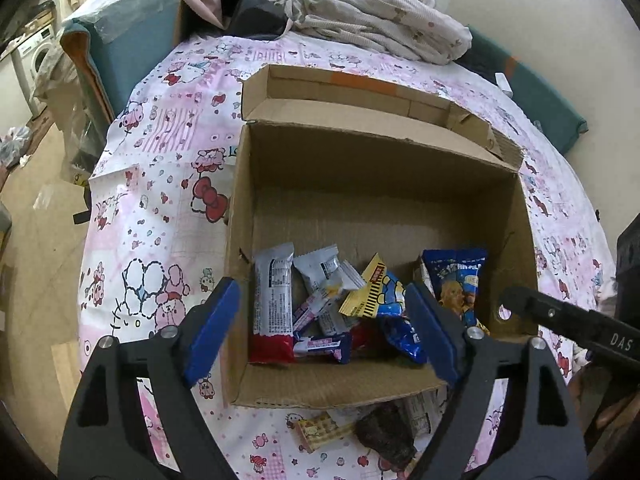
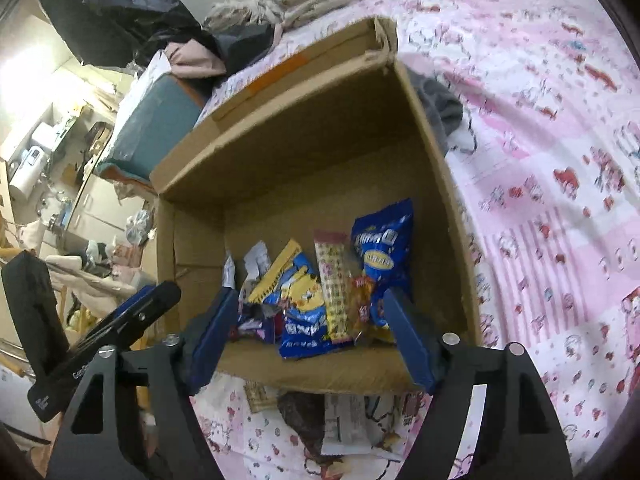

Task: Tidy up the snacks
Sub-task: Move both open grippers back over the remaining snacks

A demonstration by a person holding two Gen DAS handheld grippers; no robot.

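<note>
The left gripper (image 1: pixel 324 328) had its blue-padded fingers (image 1: pixel 212 332) spread wide apart, holding nothing. It hung above the near edge of an open cardboard box (image 1: pixel 400 156), tilted steeply down into it, with one pad just outside the box's left wall and the other over the snacks inside. The pads touched none of the packets.

The right gripper (image 2: pixel 308 336) likewise had its fingers (image 2: pixel 408 340) wide apart and empty, angled down over the same near edge from the other side. Its black body showed at the right of the left wrist view, just beside the box's right wall.

The snacks lay heaped along the near side of the box floor: a silver-and-red wrapper (image 1: pixel 274 300), small white packets (image 1: pixel 324 276), a yellow-and-blue cartoon packet (image 2: pixel 298 300), a long yellow strip packet (image 2: pixel 336 284) and a blue bag (image 2: pixel 384 248) leaning upright against the right wall. The far part of the box floor was bare cardboard.

Outside, just below the near wall, a yellow wafer packet (image 1: pixel 320 432) and a dark lumpy snack (image 1: pixel 386 436) rested on the pink cartoon-print sheet (image 1: pixel 160 152), with a white printed wrapper (image 2: pixel 348 424) beside them.
</note>
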